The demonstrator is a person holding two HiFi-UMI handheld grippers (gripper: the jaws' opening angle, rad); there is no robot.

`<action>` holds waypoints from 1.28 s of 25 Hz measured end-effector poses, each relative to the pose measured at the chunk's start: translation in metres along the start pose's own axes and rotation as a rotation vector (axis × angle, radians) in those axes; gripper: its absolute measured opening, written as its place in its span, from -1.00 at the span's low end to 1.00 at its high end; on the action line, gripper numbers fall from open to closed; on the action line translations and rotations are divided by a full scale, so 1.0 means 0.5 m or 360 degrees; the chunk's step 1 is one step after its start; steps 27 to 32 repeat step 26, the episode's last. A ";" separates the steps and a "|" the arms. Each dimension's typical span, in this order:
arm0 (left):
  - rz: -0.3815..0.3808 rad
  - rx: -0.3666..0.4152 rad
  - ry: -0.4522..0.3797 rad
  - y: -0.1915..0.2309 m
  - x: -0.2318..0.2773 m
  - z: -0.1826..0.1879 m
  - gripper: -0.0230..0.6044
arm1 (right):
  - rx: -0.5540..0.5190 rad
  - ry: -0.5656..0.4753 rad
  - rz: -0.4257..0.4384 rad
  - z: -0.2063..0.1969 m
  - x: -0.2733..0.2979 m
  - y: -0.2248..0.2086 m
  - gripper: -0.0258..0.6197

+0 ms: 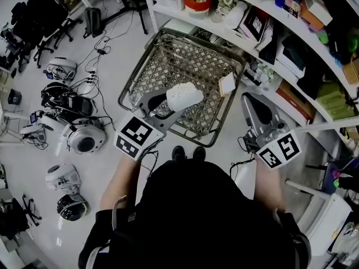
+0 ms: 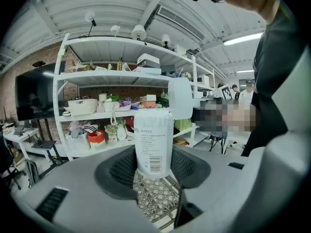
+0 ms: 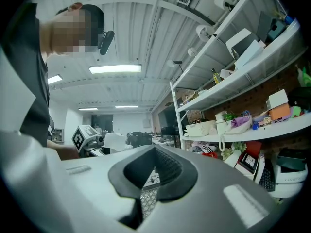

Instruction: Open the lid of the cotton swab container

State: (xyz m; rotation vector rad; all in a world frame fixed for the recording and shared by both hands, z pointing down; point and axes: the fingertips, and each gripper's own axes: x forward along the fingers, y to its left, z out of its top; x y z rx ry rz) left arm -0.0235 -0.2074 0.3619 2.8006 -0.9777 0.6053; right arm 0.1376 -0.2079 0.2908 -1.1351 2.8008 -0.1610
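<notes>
Head view, surface: white floor (image 1: 112,49) under both tools; wire basket (image 1: 168,60) directly below the left gripper (image 1: 170,103); cabled headsets (image 1: 84,140) well off to its left.
Head view, room: shelving (image 1: 269,35) just ahead of the right gripper (image 1: 251,101).
Left gripper view, grip: clamped on the cotton swab container (image 2: 154,140), upright between the jaws.
Left gripper view, unclear: white flap (image 2: 180,98) touching the container's top right; raised lid or not, hard to tell.
Left gripper view, room: shelving beyond the jaws, ribbed ceiling (image 2: 97,13) above.
Right gripper view, grip: jaws pressed together, nothing between.
Right gripper view, hard to make out: container only a pale blur far left, beside the other tool's marker cube (image 3: 82,137).
</notes>
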 end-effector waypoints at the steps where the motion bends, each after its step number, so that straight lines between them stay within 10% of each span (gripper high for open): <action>1: 0.0002 -0.0002 -0.0002 0.001 0.000 0.000 -0.30 | -0.0002 0.0008 -0.0006 -0.002 0.001 -0.002 -0.90; 32: 0.0054 -0.0059 -0.0105 0.028 0.019 0.015 -0.31 | 0.0041 0.0037 0.0065 -0.012 0.046 -0.001 -0.90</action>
